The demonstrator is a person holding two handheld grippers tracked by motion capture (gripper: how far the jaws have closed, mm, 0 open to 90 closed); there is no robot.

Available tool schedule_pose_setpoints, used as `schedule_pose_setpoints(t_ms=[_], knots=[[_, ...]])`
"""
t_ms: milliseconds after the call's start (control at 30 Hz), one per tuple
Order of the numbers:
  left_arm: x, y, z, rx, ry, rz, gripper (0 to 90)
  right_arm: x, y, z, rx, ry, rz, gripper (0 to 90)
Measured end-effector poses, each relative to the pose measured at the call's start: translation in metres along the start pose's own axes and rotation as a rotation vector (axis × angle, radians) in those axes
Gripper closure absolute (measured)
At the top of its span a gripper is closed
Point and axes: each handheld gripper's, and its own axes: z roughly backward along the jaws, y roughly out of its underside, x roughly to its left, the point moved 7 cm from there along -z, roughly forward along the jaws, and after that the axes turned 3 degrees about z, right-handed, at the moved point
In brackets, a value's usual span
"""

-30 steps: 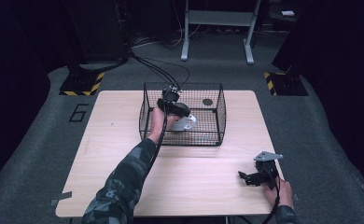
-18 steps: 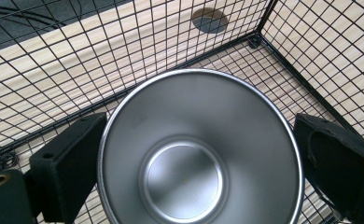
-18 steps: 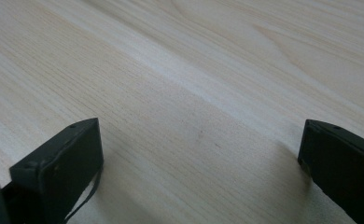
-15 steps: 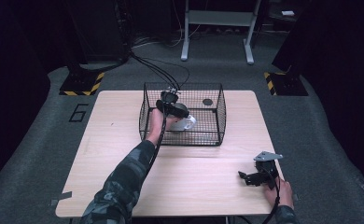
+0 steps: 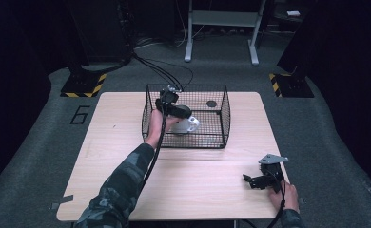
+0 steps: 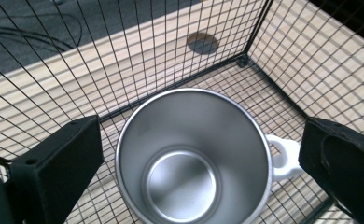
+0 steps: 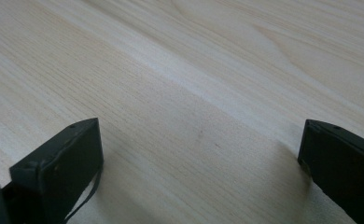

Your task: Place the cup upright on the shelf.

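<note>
Your left tool (image 6: 194,154) gapes wide around the mug (image 6: 192,158) inside the basket (image 5: 224,111) | walls near | right tool (image 7: 199,154) spread, empty, over bare bench (image 5: 198,180).

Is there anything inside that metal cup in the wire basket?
No, the left gripper view looks straight down into the cup and shows only its bare shiny bottom, with the basket mesh around it.
</note>
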Motion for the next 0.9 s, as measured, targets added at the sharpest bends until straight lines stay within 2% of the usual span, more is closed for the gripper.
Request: schedule_pose_setpoints(t_ms=[133, 267, 600, 733, 900], knots=[[-0.003, 0.001, 0.013, -0.003, 0.021, -0.019, 0.1, 0.0, 0.0, 0.0, 0.0, 0.0, -0.001, 0.0], [-0.007, 0.004, 0.027, -0.027, 0.031, -0.033, 0.1, 0.0, 0.0, 0.0, 0.0, 0.0, 0.0, 0.0], [-0.015, 0.021, 0.066, -0.044, 0.066, -0.078, 0.2, 0.0, 0.0, 0.0, 0.0, 0.0, -0.001, 0.0], [-0.018, 0.027, 0.084, -0.09, 0.072, -0.093, 0.3, 0.0, 0.0, 0.0, 0.0, 0.0, -0.001, 0.0], [-0.018, 0.038, 0.104, -0.109, 0.073, -0.109, 0.3, 0.0, 0.0, 0.0, 0.0, 0.0, -0.001, 0.0]])
